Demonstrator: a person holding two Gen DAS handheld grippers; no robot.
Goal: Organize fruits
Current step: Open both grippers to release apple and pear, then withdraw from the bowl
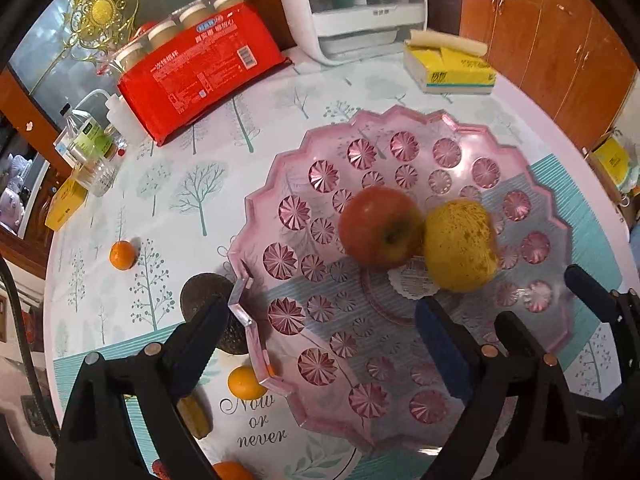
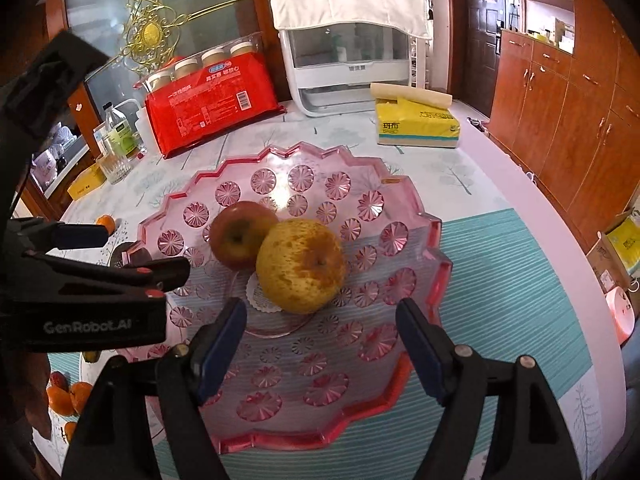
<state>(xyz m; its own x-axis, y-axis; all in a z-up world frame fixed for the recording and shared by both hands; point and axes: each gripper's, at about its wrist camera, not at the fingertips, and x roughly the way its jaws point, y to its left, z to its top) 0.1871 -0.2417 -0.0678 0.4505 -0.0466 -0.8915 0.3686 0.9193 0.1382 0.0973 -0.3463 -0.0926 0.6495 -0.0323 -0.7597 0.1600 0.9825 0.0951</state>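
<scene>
With both the left gripper (image 1: 320,344) and right gripper (image 2: 322,344) released and empty, a careless reach risks nudging the touching apple (image 1: 380,228) and pear (image 1: 460,246) off the pink tray (image 1: 400,412).

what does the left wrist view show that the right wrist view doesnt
Only the left wrist view: a dark avocado beside the plate's rim and the "Now or never" print on the tablecloth. Only the right wrist view: the left gripper from the side, and a dark door at the back. Both: the pink plate holding a red apple touching a yellow pear, the red package, and the yellow tissue pack.
</scene>
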